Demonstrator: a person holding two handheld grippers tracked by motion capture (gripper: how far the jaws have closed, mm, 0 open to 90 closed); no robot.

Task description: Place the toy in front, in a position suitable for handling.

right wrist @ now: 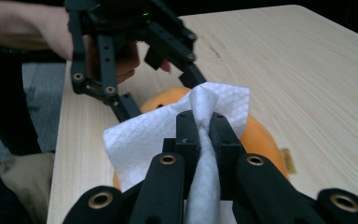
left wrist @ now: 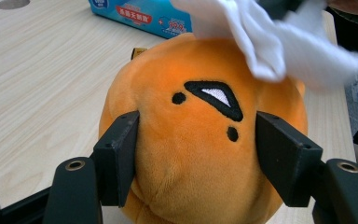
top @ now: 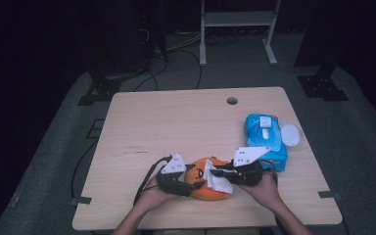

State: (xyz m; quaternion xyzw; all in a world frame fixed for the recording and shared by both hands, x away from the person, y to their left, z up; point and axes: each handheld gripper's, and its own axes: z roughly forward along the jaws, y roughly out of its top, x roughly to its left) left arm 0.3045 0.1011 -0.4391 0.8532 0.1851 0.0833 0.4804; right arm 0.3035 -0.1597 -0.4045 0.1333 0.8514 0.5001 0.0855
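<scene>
Right gripper (right wrist: 204, 122): I have its jaws pinched tight on a white tissue (right wrist: 144, 140), which drapes over the toy's top.
Left gripper (left wrist: 196, 154): I have its jaws around the orange plush toy (left wrist: 200, 154), one at each flank; the pads rest on the fabric and steady it.
Toy's place: near the front edge of the table (top: 176, 117), between my two hands, face turned towards the left gripper.
Step in hand: wiping the plush, I judge, with the tissue laid on its crown.
Next move: I would drag the tissue across the surface with light pressure while the left grip holds firm, so the toy does not roll.
Farther out: the blue tissue pack (top: 266, 139) lies to the right, well apart from the wiping.
</scene>
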